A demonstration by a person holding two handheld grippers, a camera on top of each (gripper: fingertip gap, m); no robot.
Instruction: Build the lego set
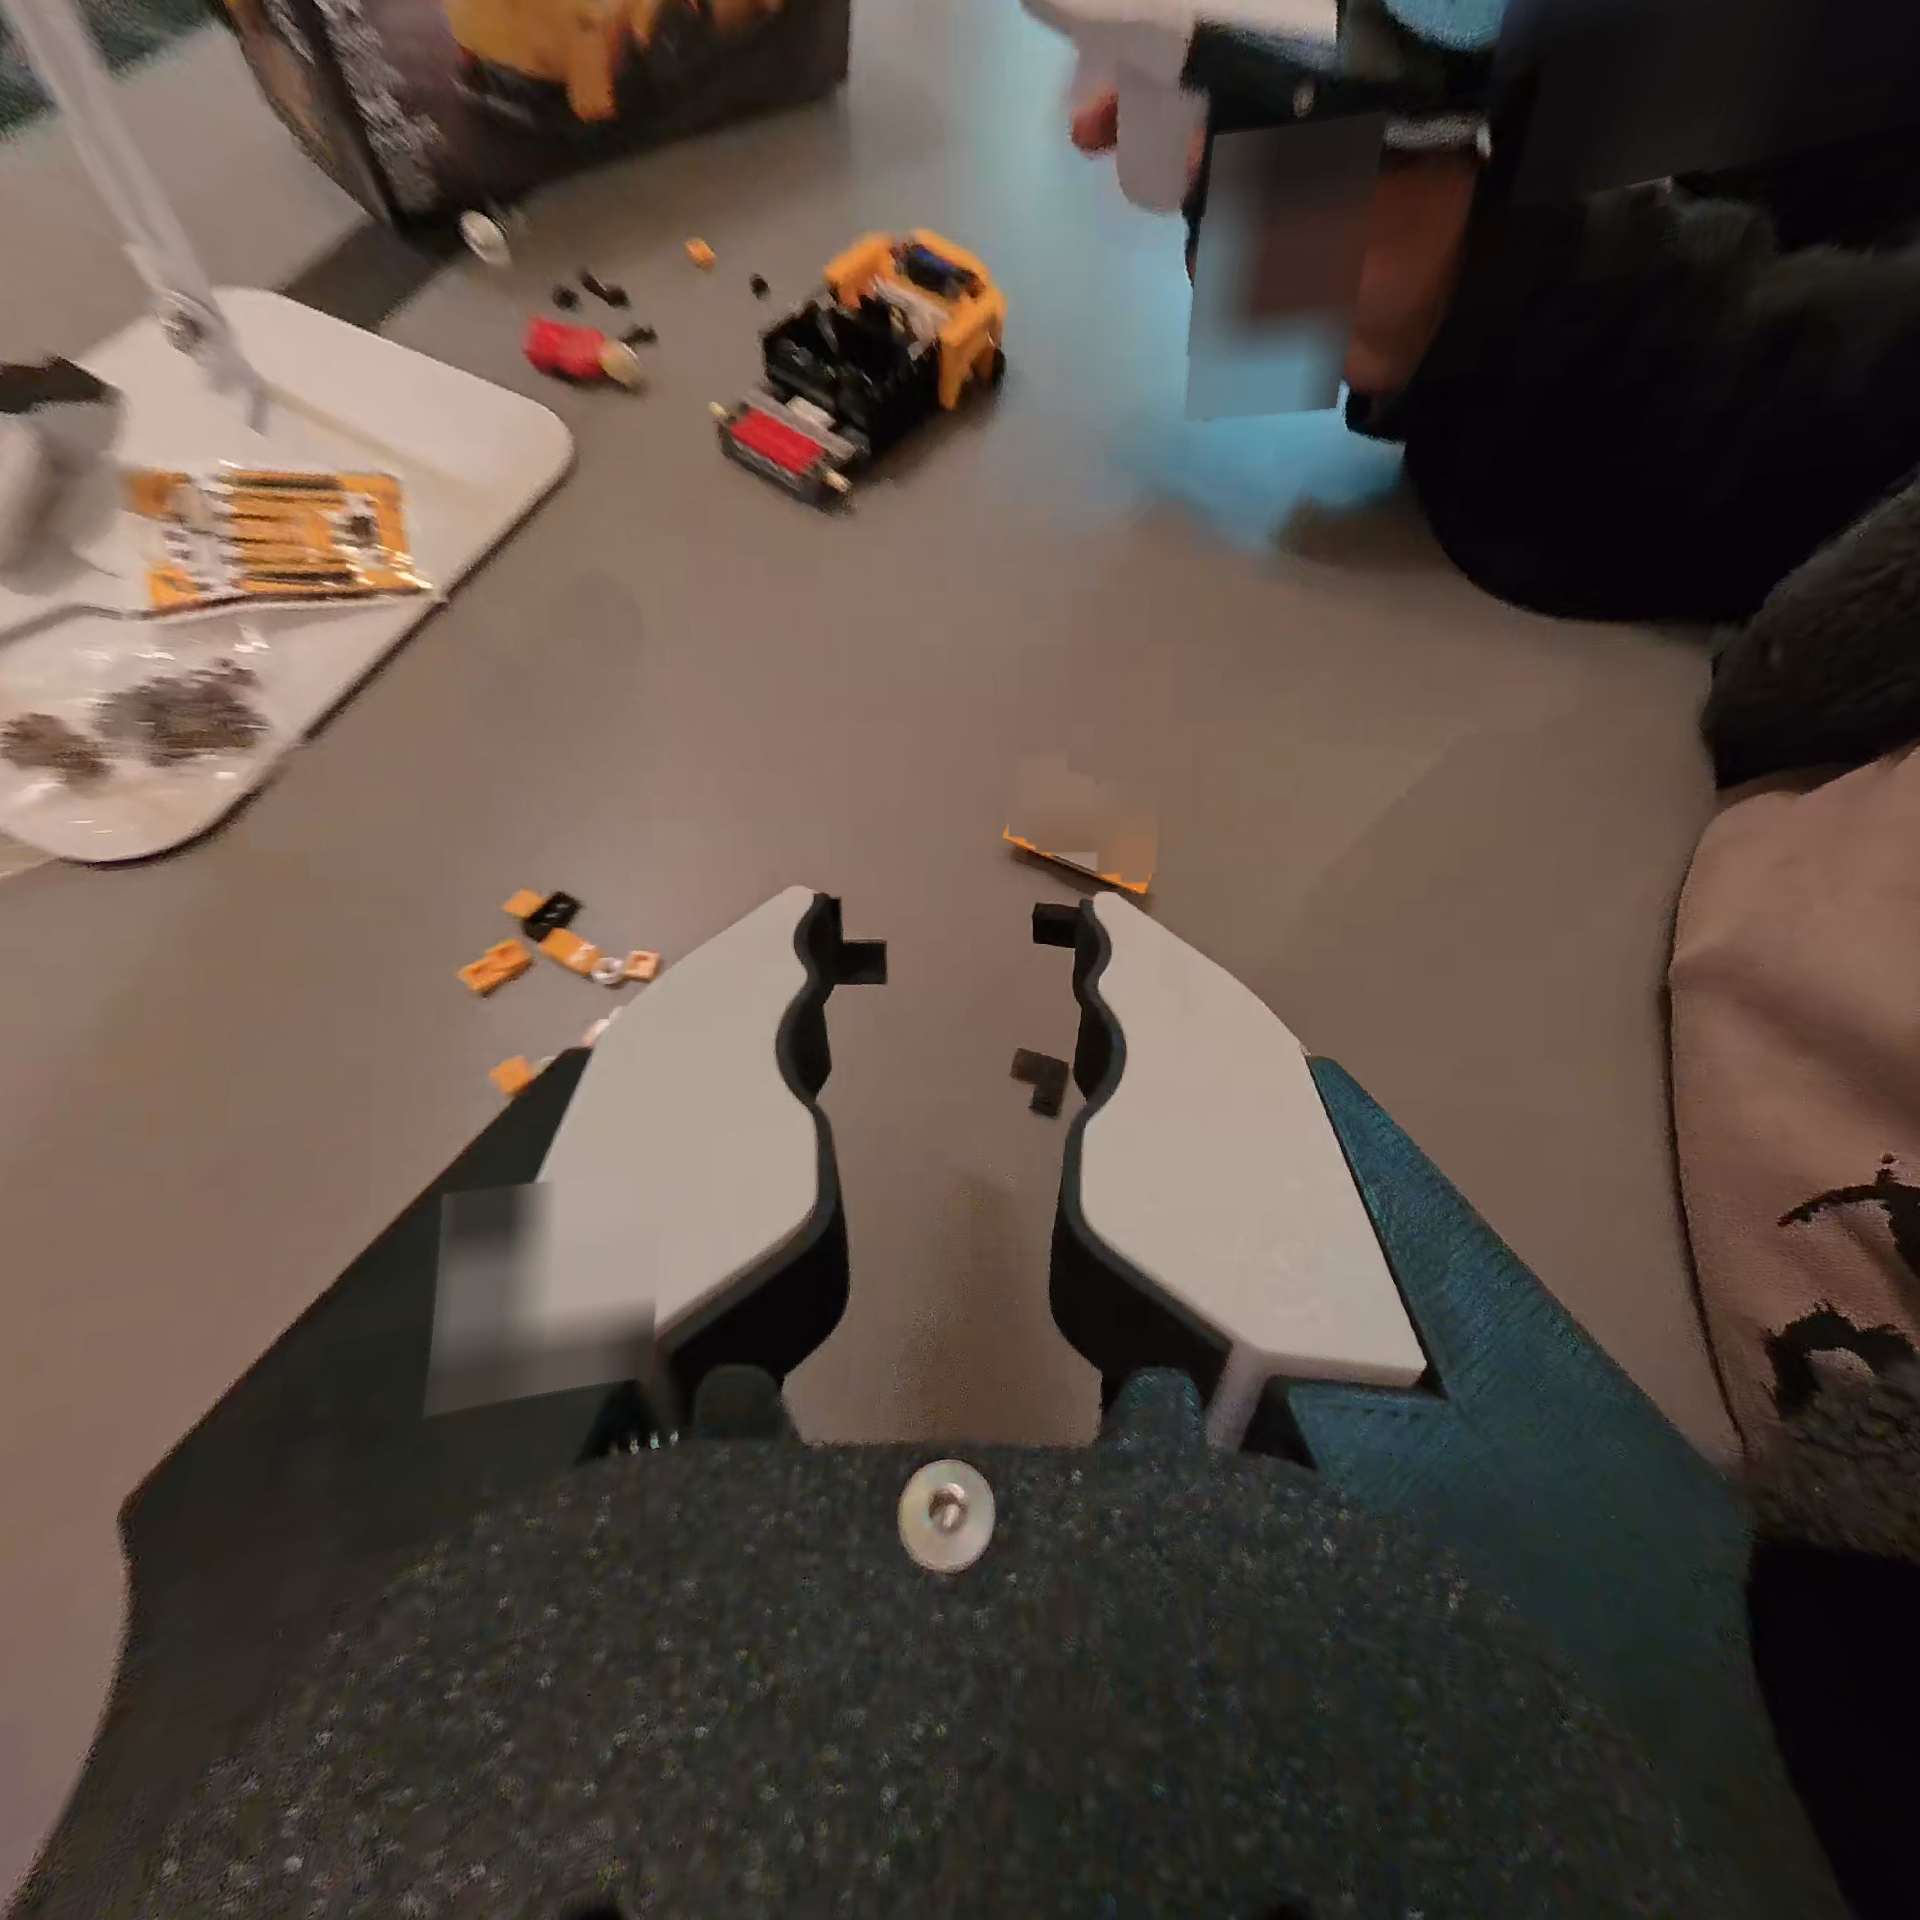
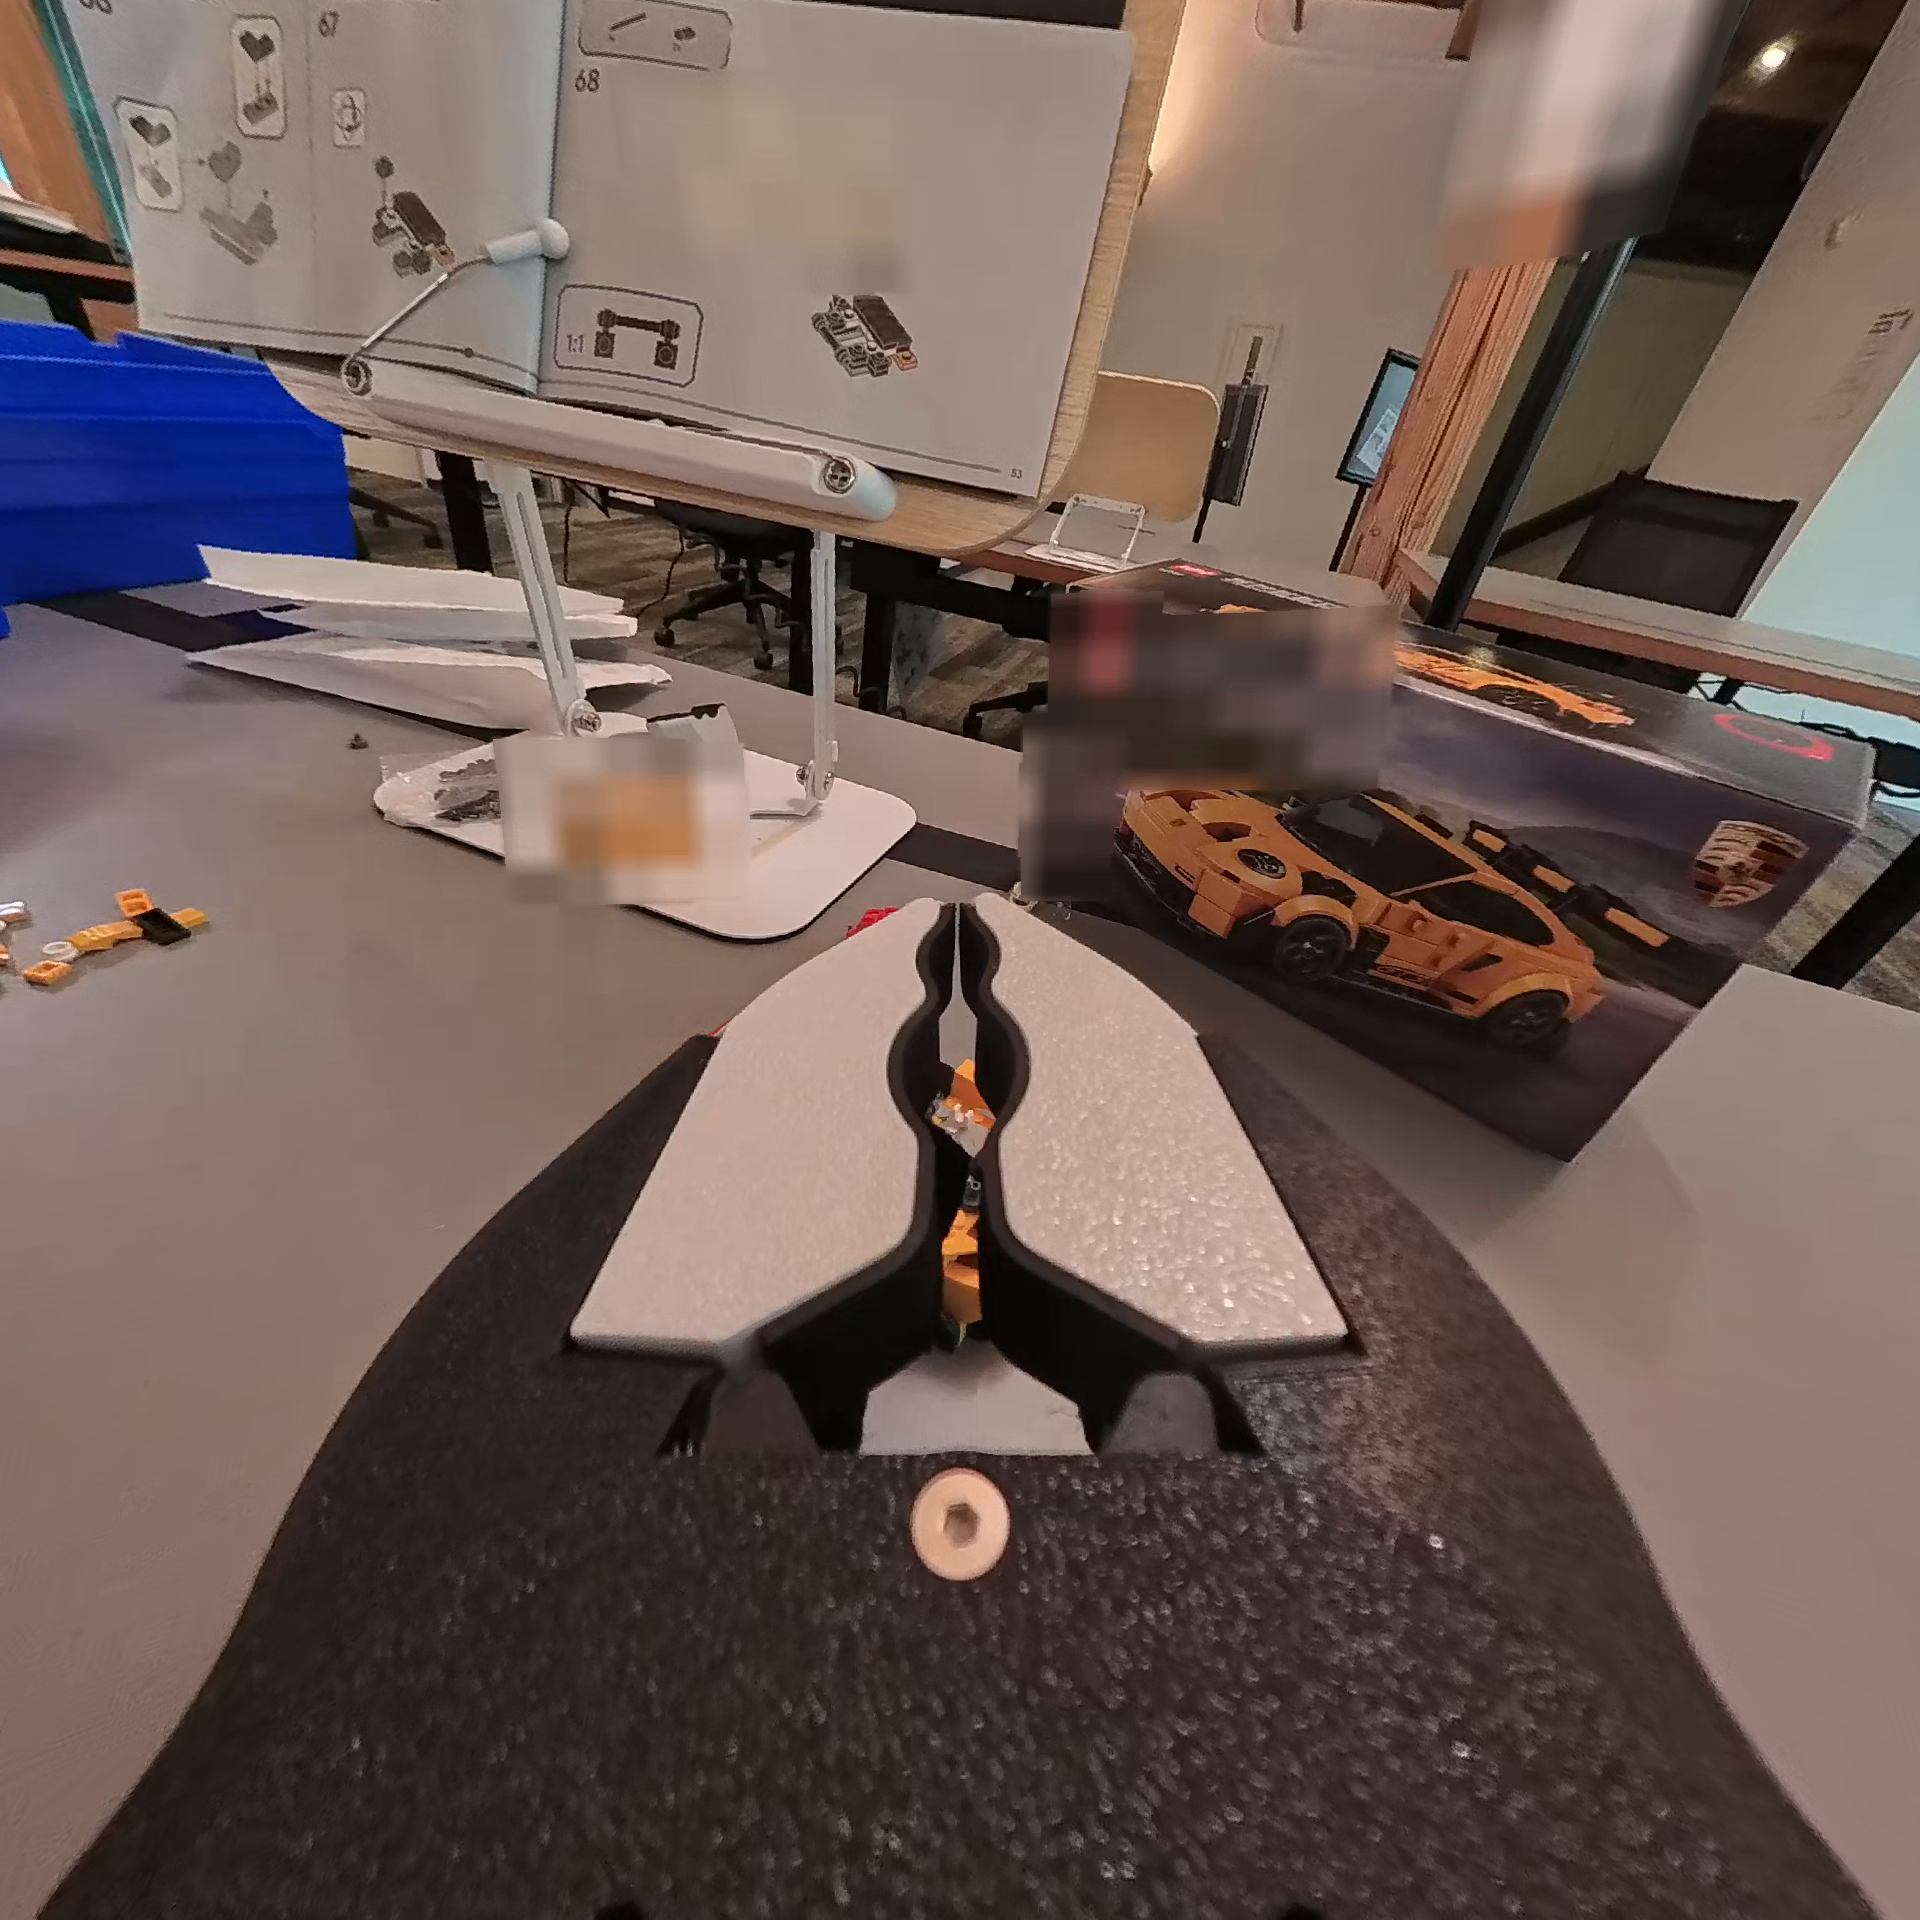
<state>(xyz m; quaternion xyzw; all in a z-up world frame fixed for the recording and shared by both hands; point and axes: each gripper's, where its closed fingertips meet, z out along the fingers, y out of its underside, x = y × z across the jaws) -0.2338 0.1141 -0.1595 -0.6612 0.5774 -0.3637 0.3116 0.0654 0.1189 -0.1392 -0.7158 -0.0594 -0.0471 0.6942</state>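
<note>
On the table (image 1: pixel 935 675), the half-built car (image 1: pixel 868 364) is sitting far ahead. The right gripper (image 2: pixel 956 920) is hovering above it, fingers pressed together, apparently empty. The left gripper (image 1: pixel 956 935) is spread wide over a black piece (image 1: pixel 1041 1078), likely fetching it; next, it needs lowering and clamping.

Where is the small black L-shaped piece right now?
In the left wrist view, the black L-shaped piece lies on the grey table between the open jaws of the left gripper, close beside the right-hand finger.
</note>
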